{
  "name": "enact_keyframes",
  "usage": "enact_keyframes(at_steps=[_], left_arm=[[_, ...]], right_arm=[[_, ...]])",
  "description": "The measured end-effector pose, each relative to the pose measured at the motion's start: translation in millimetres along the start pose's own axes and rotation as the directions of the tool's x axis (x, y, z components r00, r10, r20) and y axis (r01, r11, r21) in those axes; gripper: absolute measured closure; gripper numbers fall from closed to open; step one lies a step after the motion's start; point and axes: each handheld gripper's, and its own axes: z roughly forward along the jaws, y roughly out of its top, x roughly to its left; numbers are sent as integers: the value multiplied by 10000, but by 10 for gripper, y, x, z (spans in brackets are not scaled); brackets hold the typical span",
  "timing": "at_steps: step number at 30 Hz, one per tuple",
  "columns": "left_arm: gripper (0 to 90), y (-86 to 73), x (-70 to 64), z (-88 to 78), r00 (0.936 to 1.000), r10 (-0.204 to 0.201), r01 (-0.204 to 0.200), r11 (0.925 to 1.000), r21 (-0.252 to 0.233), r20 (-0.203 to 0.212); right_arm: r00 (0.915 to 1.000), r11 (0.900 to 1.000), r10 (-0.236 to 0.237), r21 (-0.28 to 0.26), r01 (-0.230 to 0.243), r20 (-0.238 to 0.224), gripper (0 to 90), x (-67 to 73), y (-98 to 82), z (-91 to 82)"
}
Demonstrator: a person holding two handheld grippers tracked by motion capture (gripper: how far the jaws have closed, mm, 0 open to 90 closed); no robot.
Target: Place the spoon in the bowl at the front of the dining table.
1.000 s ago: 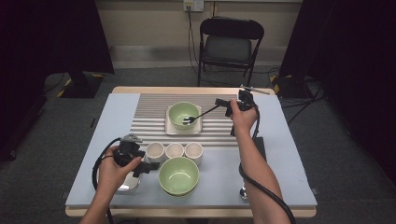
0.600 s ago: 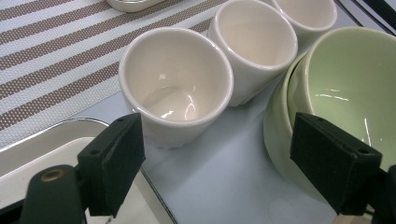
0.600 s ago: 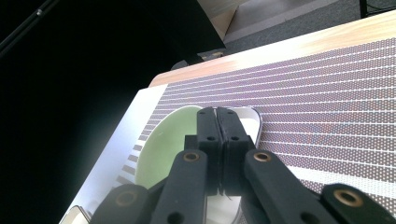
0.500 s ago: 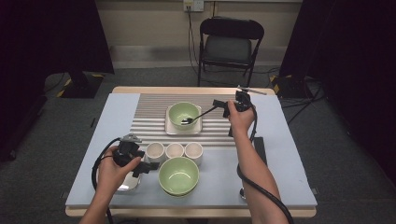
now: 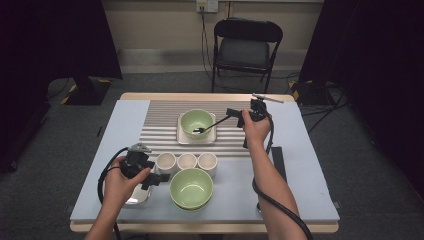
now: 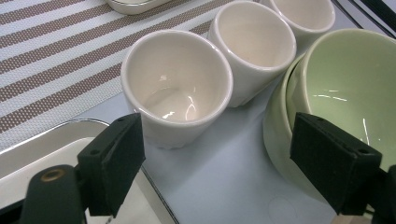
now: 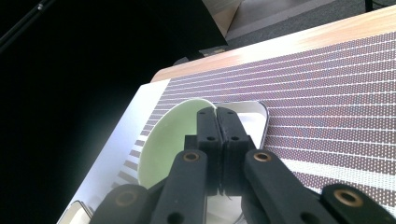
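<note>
My right gripper [image 5: 231,112] hovers over the back of the table, shut on the handle of a black spoon [image 5: 212,125]. The spoon's head rests inside the far green bowl [image 5: 196,120], which stands on a white square plate [image 5: 182,138]. In the right gripper view the jaws [image 7: 216,116] are pressed together above that bowl [image 7: 163,144]. My left gripper [image 5: 159,178] is open near the front left. Its jaws [image 6: 224,158] stand wide apart, with a white cup [image 6: 177,79] and the near green bowl [image 6: 345,84] just ahead of them.
Three white cups [image 5: 187,161] line up behind the near green bowl [image 5: 191,187]. A small white tray [image 5: 134,198] lies under my left hand. A striped mat [image 5: 160,125] covers the table's middle back. A dark strip [image 5: 276,161] lies at the right, and a folding chair [image 5: 245,47] stands beyond the table.
</note>
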Motion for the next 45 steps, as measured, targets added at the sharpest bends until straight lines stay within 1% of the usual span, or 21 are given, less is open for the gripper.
enact_keyframes(at_steps=[6, 10, 12, 17, 23, 33, 45], left_arm=[[176, 0, -2, 1, 10000, 13, -13, 10000, 7, -6], [176, 0, 0, -4, 10000, 25, -25, 10000, -12, 9], [176, 0, 0, -5, 10000, 22, -22, 10000, -65, 17], [176, -1, 6, -13, 10000, 47, -47, 10000, -23, -20], [176, 1, -5, -10, 10000, 6, -6, 10000, -61, 26], [176, 4, -1, -23, 10000, 72, -71, 10000, -67, 43], [176, 3, -5, -29, 10000, 41, -41, 10000, -86, 19]], right_arm=[[10000, 10000, -33, 25, 33, 26, 892, 9, -26, 14], [10000, 10000, 45, 38, -45, -24, 890, 13, -49, 32], [10000, 10000, 13, 61, -13, -21, 889, 15, -60, 43], [10000, 9999, -14, 104, 15, -34, 885, 25, -86, 68], [10000, 9999, -3, 146, 4, -14, 873, 36, -106, 90], [10000, 9997, -18, 253, 17, 31, 849, 56, -117, 119], [9999, 9996, -30, 298, 27, 130, 820, 68, -121, 140]])
